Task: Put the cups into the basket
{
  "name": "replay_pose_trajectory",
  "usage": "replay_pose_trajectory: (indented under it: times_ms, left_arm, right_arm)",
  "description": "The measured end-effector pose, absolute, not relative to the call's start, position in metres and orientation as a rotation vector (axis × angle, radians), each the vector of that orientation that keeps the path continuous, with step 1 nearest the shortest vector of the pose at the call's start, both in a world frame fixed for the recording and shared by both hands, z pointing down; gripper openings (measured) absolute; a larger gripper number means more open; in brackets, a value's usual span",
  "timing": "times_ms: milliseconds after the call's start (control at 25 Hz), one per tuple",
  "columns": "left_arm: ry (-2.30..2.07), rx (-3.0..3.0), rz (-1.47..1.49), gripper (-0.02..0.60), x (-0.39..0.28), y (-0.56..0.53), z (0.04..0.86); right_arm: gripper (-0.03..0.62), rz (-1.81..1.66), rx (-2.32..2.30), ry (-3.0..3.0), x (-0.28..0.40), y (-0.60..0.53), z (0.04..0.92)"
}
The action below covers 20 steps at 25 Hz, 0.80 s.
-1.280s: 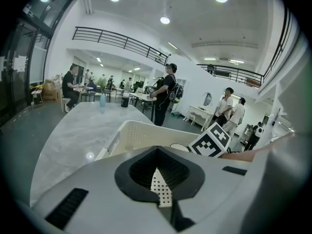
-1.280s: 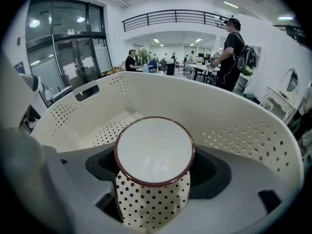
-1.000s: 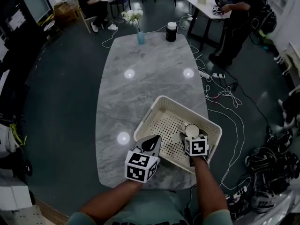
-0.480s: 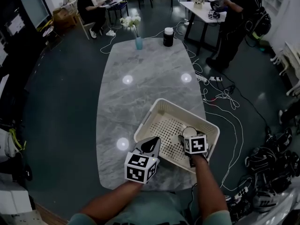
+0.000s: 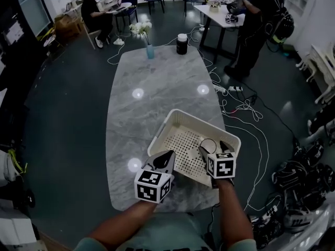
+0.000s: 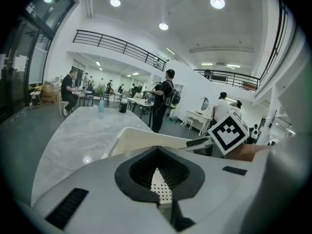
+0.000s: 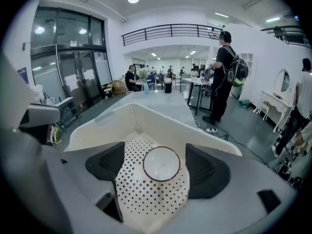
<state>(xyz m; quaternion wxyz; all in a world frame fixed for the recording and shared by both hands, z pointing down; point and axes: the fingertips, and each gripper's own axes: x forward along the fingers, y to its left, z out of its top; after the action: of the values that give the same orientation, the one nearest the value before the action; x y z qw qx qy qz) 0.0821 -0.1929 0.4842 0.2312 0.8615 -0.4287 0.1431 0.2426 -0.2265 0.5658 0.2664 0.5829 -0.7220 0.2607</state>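
The white perforated basket (image 5: 178, 117) sits on the near right part of the grey marble desk (image 5: 157, 88), one corner close to the desk's right edge. Its near rim is covered in the head view by both tools. The left tool (image 5: 165, 160) hovers over the basket's near left side with its jaws clenched together and nothing between them. In the left gripper view (image 6: 157, 150) the dark pads meet at the tip, and only a sliver of the dotted basket floor shows through the gap behind them. The right tool (image 5: 214, 149) reaches into the basket's right half with its jaws released and spread wide. A single cup (image 5: 209, 145) stands upright on the basket floor between them. From the head view only part of the cup's rim can be seen, since the right tool's marker cube (image 5: 221, 166) and fingers cover the rest. The right gripper view shows the cup (image 7: 161, 164) whole from above: a pale, round cup with a dark rim. It stands clear of both pads, touching neither, while the right tool (image 7: 157, 155) straddles it. The left gripper view does not show the cup at all, because the basket wall (image 6: 141, 141) and the tool body block it. Both forearms are cut off at the bottom edge of the head view. At the far end of the desk stand a blue vase of white flowers (image 5: 148, 48) and a dark jar (image 5: 181, 43), too small to make out further.
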Motion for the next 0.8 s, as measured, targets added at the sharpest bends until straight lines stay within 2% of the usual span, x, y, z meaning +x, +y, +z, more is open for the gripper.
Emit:
replay_pose_trajectory:
  times_ms: [280, 600, 680, 800]
  left_arm:
    - [-1.181, 2.394, 0.380, 0.006, 0.074, -0.180, 0.475]
    - [-1.166, 2.436, 0.373, 0.006, 0.075, -0.162, 0.468]
    - [-1.174, 2.445, 0.369, 0.008, 0.073, -0.158, 0.465]
    - [-1.193, 2.447, 0.357, 0.006, 0.066, -0.154, 0.462]
  right_arm:
    - [0.372, 0.694, 1.608, -2.070, 0.214, -0.193, 0.529]
    - [0.071, 0.564, 1.664, -2.087, 0.192, -0.160, 0.502]
    - [0.036, 0.538, 1.662, -2.103, 0.187, -0.153, 0.497]
    - [0.020, 0.544, 1.626, -2.142, 0.171, -0.143, 0.494]
